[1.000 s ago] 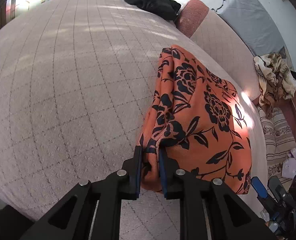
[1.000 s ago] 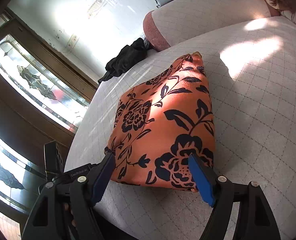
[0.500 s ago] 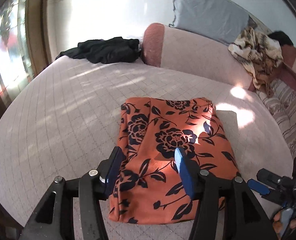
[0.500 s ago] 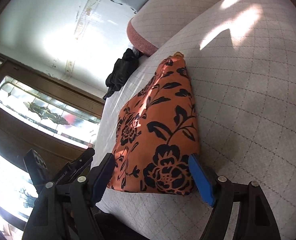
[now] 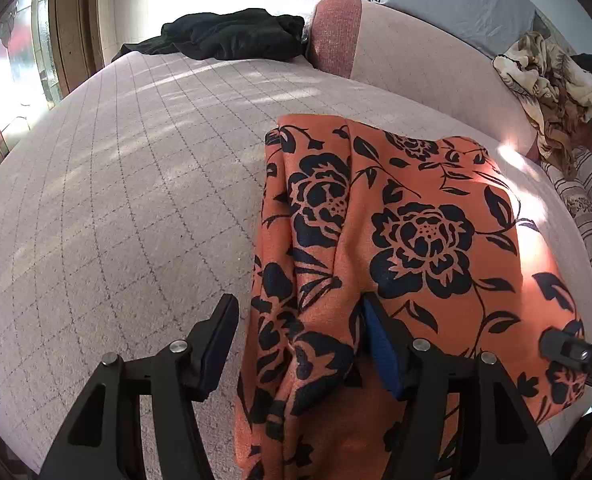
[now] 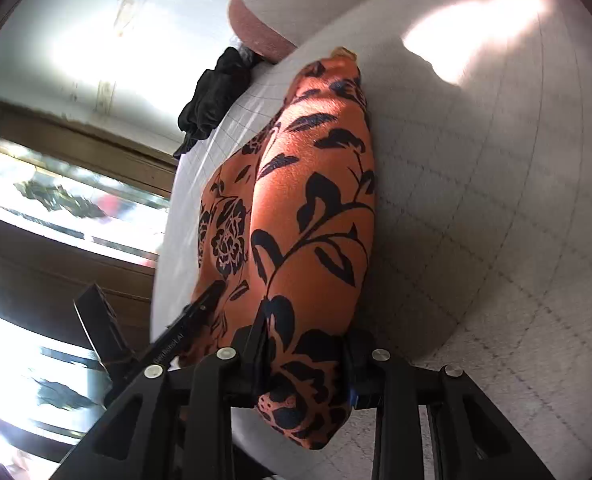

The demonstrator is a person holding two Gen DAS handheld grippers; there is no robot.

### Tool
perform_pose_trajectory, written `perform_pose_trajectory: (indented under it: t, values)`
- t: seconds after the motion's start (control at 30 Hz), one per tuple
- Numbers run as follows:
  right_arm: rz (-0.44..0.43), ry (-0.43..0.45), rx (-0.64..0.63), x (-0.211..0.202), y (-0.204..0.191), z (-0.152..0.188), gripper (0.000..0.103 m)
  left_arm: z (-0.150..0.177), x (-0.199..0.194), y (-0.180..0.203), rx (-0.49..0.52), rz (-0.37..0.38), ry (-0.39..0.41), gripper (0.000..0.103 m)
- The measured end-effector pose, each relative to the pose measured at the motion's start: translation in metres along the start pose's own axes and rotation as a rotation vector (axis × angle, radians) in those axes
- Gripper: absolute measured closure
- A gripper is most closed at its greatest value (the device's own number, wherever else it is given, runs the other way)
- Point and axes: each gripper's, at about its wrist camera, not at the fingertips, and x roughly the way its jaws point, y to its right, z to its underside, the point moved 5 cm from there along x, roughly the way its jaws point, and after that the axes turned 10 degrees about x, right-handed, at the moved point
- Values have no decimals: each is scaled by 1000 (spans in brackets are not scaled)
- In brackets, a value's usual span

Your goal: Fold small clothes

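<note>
Quilted pinkish bed cover [image 5: 136,208] carrying a folded orange floral cloth [image 5: 408,240], with both tongs working at its near edge.

Sunlight is falling across the cover and the cloth; a black garment [image 5: 232,34] is lying at the far edge by a reddish bolster [image 5: 336,36], a grey pillow [image 5: 456,4] is leaning behind it, and a crumpled beige cloth [image 5: 548,76] is sitting off to the right. Left tongs [image 5: 300,340] are standing wide, jaws having just been opening, straddling the cloth's rumpled left edge without pressing it; one finger is over bare cover, the other is resting on the fabric. Right tongs [image 6: 304,356] have just been closing and are pinching a bunched near corner of the cloth, which is bulging up between the jaws. In the right wrist view the left tongs are showing at the cloth's other side.
</note>
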Motion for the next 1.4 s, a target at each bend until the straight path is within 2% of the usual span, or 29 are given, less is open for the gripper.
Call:
perform_pose_trajectory:
  t: [0.03, 0.07, 0.1, 0.17, 0.23, 0.3, 0.37, 0.43, 0.47, 0.5, 0.53, 0.6, 0.67, 0.7, 0.77, 0.8, 0.83, 0.87, 0.97, 1.03, 1.07, 1.1, 1.13, 1.17, 1.23, 1.27, 1.3, 1.37, 1.4]
  values:
    - [75, -6, -43, 10, 2, 4, 72, 0, 1, 0, -1, 6, -1, 37]
    - [130, -53, -33, 25, 14, 7, 70, 0, 1, 0, -5, 11, -1, 37]
    - [74, -64, 40, 27, 24, 5, 65, 0, 0, -1, -5, 14, 3, 37]
    - [-62, -83, 144, 12, 29, -2, 49, 0, 0, -3, -5, 22, 7, 37]
    - [-106, -28, 170, -8, 32, -13, 33, 1, 0, -4, -13, 28, 10, 37]
    - [-141, 27, 179, -19, 34, -30, 28, 0, 0, -4, -23, 34, 7, 37]
    - [-157, 22, 243, -7, 41, -49, 28, 1, -1, -4, -25, 39, 6, 37]
    - [-203, -78, 303, 25, 42, -62, 28, 1, 0, -4, -25, 44, 6, 36]
    - [-178, -103, 306, 38, 41, -62, 32, 1, 0, -5, -26, 43, 6, 36]
    - [-127, -102, 239, 43, 33, -61, 64, 0, 3, -7, -27, 46, 5, 36]
    - [-73, -58, 155, 37, 18, -59, 69, 0, 3, -8, -30, 49, 4, 36]
    - [38, 33, -1, 22, -8, -50, 71, 0, 4, -8, -36, 59, 3, 36]
    - [171, 45, -25, 37, 3, -43, 71, -1, 6, -6, -28, 60, 0, 36]
    - [184, 47, 1, 43, 12, -42, 68, -1, 6, -6, -20, 50, 5, 36]
    - [83, 53, 82, 34, 14, -45, 60, -1, 5, -7, -10, 47, 11, 36]
    - [34, 41, 121, 29, 14, -46, 50, 0, 4, -8, -18, 56, 9, 36]
    - [-10, 33, 148, 24, 15, -47, 34, 0, 5, -9, -27, 63, 5, 36]
    - [-43, 40, 163, 18, 16, -51, 30, 0, 6, -9, -32, 65, 3, 36]
    - [-65, 68, 192, 18, 21, -73, 29, 0, 6, -8, -29, 63, 4, 36]
    - [-102, 0, 241, 42, 28, -86, 27, 0, 6, -9, -31, 67, 4, 35]
    - [-116, -53, 281, 57, 34, -90, 32, 0, 7, -10, -34, 71, 2, 35]
    - [-104, -52, 287, 63, 36, -93, 61, 0, 7, -10, -36, 71, 3, 35]
    - [-69, -40, 234, 62, 27, -94, 67, 0, 7, -11, -36, 70, 3, 35]
    - [-20, 10, 142, 54, 9, -92, 69, 0, 7, -10, -36, 68, 4, 34]
    - [106, 101, -23, 44, -14, -84, 70, 0, 8, -11, -42, 65, 3, 33]
    - [163, 95, -37, 53, -10, -82, 69, -1, 9, -9, -39, 63, 2, 33]
    - [183, 63, 4, 62, 2, -82, 64, -1, 9, -9, -33, 58, 6, 33]
    - [101, 67, 97, 57, 11, -83, 54, -1, 8, -10, -27, 59, 12, 33]
    - [90, 74, 108, 49, 11, -81, 42, -1, 8, -11, -35, 64, 9, 33]
